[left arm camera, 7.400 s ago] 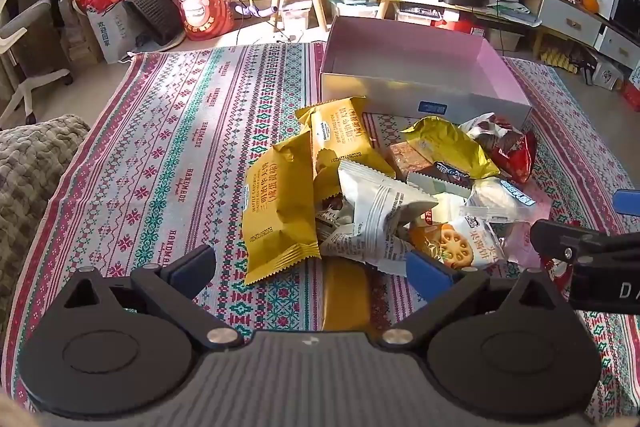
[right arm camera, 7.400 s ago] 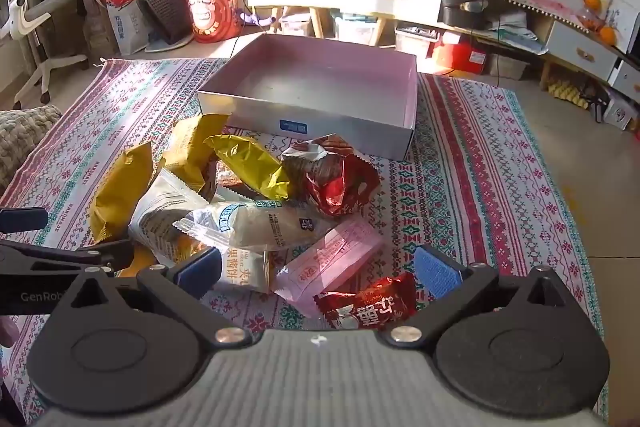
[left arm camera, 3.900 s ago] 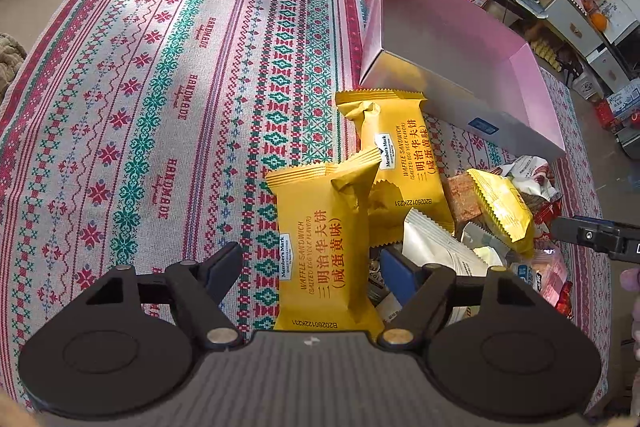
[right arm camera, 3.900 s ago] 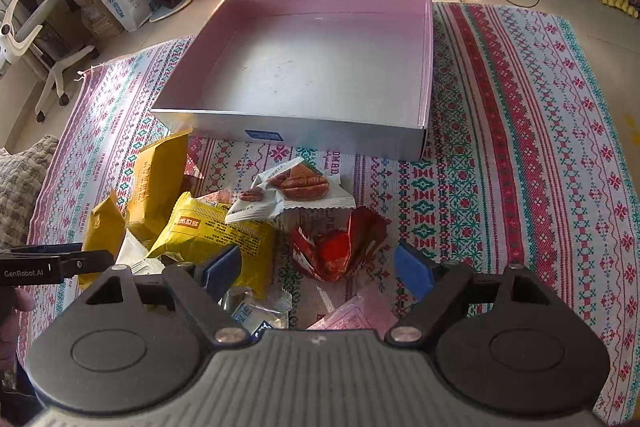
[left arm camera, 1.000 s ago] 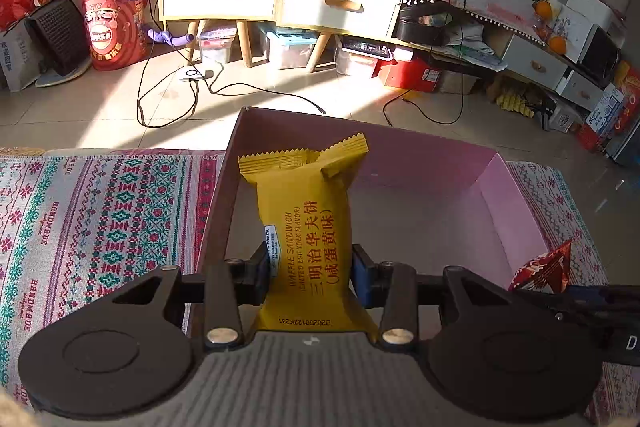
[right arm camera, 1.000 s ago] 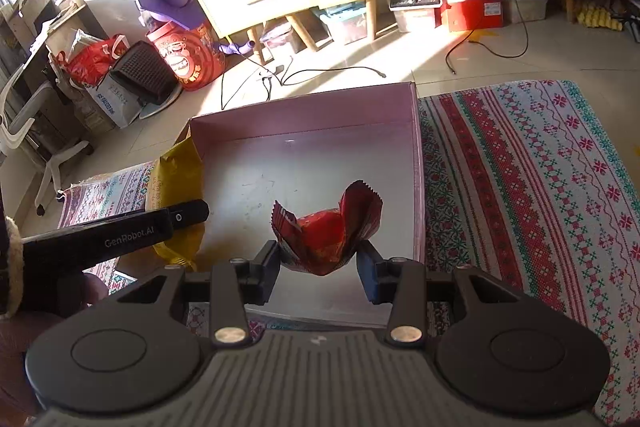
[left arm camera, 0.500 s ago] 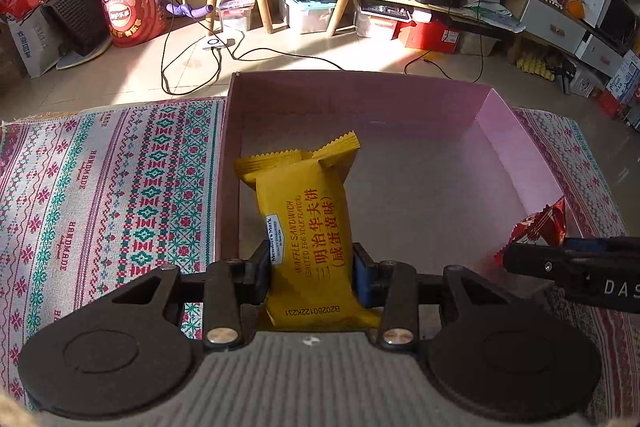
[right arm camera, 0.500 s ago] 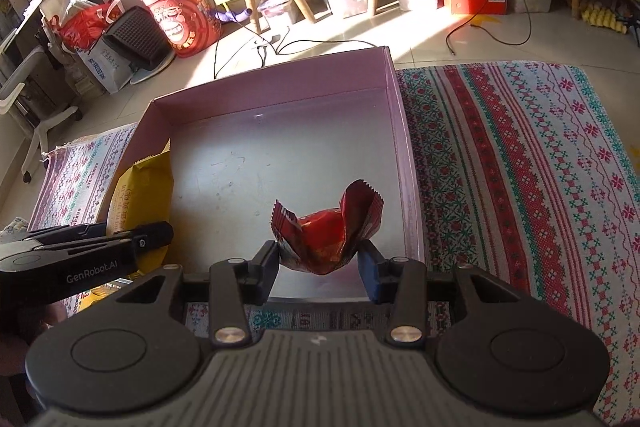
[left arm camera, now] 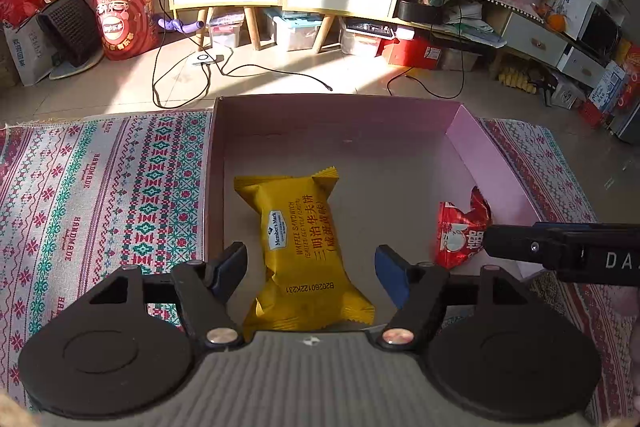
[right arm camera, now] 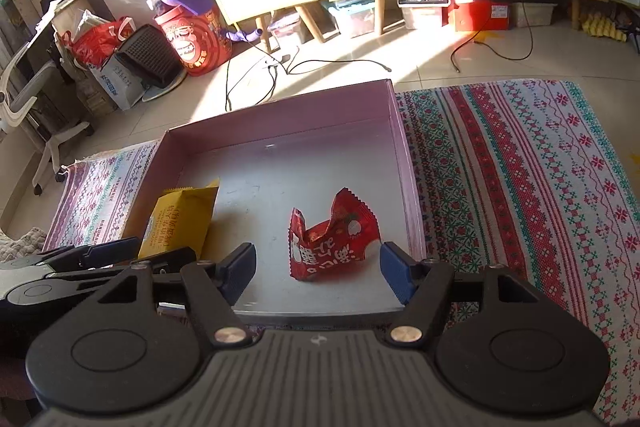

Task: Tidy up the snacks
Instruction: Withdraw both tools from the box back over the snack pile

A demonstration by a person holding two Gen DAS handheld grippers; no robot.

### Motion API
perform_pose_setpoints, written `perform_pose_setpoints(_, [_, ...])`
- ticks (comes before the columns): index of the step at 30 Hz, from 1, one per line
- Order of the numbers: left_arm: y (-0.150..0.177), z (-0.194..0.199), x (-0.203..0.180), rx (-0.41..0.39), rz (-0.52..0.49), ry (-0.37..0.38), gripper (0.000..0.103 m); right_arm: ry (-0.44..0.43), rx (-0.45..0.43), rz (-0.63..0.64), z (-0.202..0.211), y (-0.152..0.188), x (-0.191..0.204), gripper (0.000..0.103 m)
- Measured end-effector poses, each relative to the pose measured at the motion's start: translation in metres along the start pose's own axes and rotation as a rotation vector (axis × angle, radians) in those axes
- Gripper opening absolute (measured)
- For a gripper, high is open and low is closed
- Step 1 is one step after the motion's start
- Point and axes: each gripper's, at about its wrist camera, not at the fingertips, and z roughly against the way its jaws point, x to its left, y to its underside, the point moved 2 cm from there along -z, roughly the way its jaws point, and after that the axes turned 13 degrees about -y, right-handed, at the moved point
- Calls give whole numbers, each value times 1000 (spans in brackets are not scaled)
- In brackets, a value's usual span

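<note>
2 packets, yellow (left arm camera: 302,247) and crumpled red (right arm camera: 334,241), lie in the pink box (right arm camera: 408,179).

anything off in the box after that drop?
Nothing is damaged or spilled. The yellow waffle pack lies flat by the pink box's left wall; the red packet sits crumpled, corners curled up. Both lie inside, apart.

Yellow snack pack (left arm camera: 303,247): "Member's Mark", "WAFFLE SANDWICH", code B2026012ZK231. Rug (left arm camera: 80,211): "HANDMADE".
</note>
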Motion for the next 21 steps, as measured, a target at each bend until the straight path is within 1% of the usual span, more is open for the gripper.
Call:
perform_pose_setpoints(2, [0, 10, 0, -24, -5, 7, 86, 0, -24, 6, 8, -1, 4, 72])
perform_pose_setpoints(5, [1, 25, 1, -51, -19, 4, 92, 10, -43, 31, 19, 1, 9, 78])
perform_pose_setpoints(8, [3, 36, 3, -64, -25, -5, 97, 23, -42, 63, 25, 6, 15, 81])
perform_pose_setpoints(14, [15, 58, 10, -53, -25, -8, 101, 32, -42, 115, 40, 17, 27, 89])
perform_pose_setpoints(17, [23, 69, 12, -52, -19, -4, 103, 29, -46, 131, 49, 24, 32, 92])
perform_pose_setpoints(21, [37, 83, 18, -46, -24, 5, 103, 29, -52, 158, 60, 35, 37, 94])
